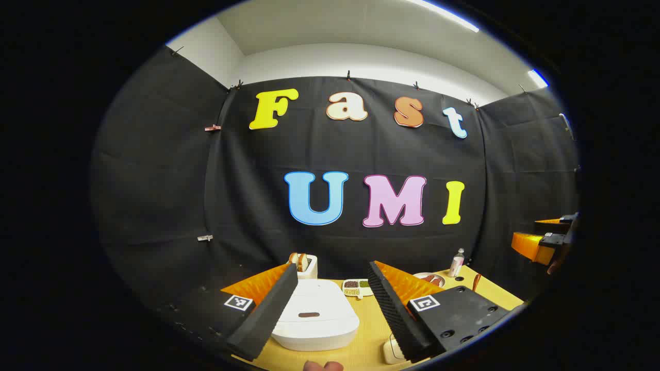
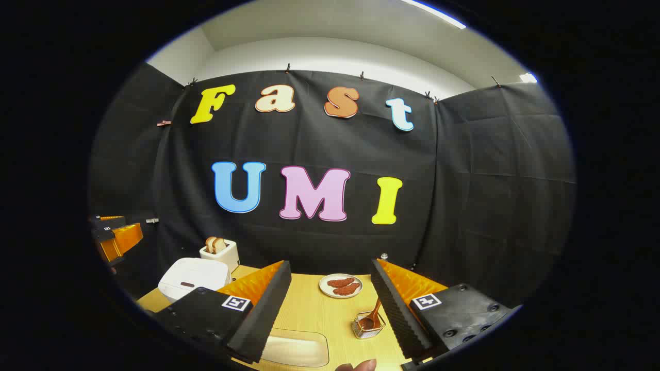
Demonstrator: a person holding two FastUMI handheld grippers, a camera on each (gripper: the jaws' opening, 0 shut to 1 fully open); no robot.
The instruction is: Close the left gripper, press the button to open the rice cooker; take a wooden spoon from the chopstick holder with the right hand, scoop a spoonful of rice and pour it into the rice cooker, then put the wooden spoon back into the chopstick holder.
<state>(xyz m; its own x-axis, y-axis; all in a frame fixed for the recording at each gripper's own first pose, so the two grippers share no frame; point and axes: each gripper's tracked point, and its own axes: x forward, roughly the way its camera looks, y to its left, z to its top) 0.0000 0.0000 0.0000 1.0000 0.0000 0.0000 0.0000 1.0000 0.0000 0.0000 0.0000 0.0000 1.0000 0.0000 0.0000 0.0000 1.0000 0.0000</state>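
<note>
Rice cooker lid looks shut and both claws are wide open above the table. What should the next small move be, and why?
Probably shut the left claw: its fingers stand apart over the closed rice cooker, and the button on its lid looks unpressed.

In the left gripper view, the left gripper's (image 1: 330, 309) own fingers cover both flanks of the rice cooker (image 1: 315, 319), and the other gripper (image 1: 546, 239) is clipped at three o'clock. In the right gripper view, the spoon's (image 2: 372, 317) handle slips behind a finger; the rice tray (image 2: 296, 348) at six o'clock is cut off, contents too blurred to tell.
</note>
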